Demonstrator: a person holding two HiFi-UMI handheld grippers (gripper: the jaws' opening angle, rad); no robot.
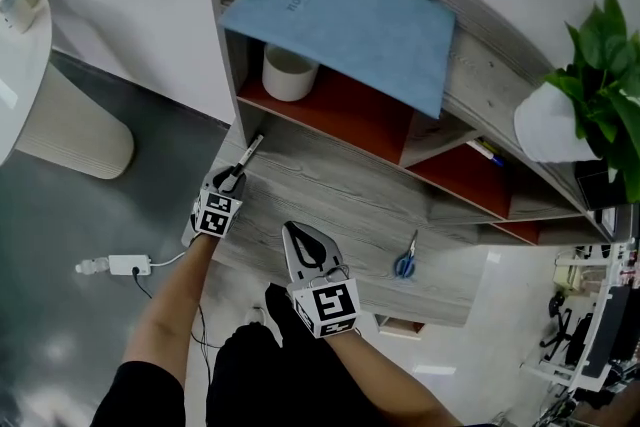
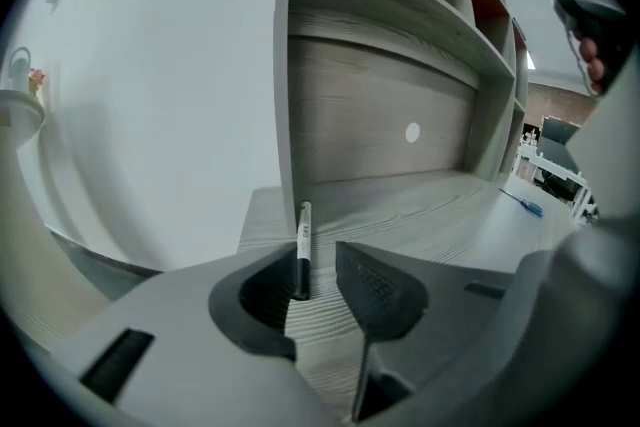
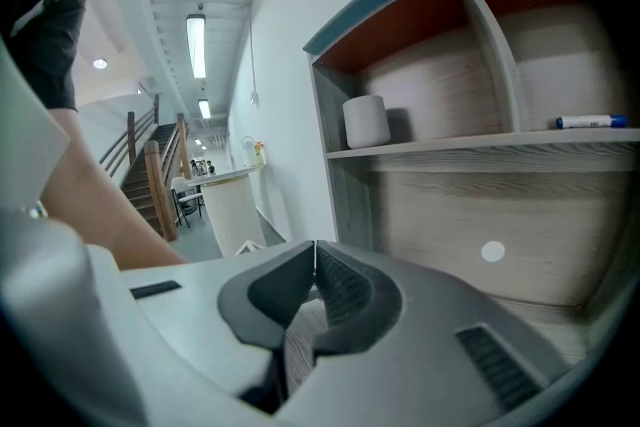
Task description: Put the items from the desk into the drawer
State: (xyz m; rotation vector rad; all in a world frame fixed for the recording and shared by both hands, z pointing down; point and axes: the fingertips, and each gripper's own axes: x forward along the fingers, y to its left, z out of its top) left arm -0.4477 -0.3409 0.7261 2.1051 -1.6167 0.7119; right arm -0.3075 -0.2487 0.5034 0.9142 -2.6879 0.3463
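A black-and-white pen [image 1: 250, 151] lies on the grey wood desk [image 1: 340, 205] at its left end, beside the shelf unit's side wall. My left gripper [image 1: 232, 180] is down at the desk with its jaws open. The pen's [image 2: 303, 245] near end lies between the fingers, close to the left finger [image 2: 270, 300], and the pads do not press on it. My right gripper [image 1: 292, 230] hovers over the desk's front middle, shut and empty; in the right gripper view its tips [image 3: 315, 247] meet. Blue-handled scissors [image 1: 405, 262] lie on the desk to its right.
A shelf unit stands on the desk's back. It holds a blue notebook [image 1: 340, 15] on top, a white cup [image 1: 288, 73] and a blue marker [image 3: 590, 122] in its compartments. A potted plant [image 1: 600, 65] stands at the right. A power strip [image 1: 128, 265] lies on the floor at left.
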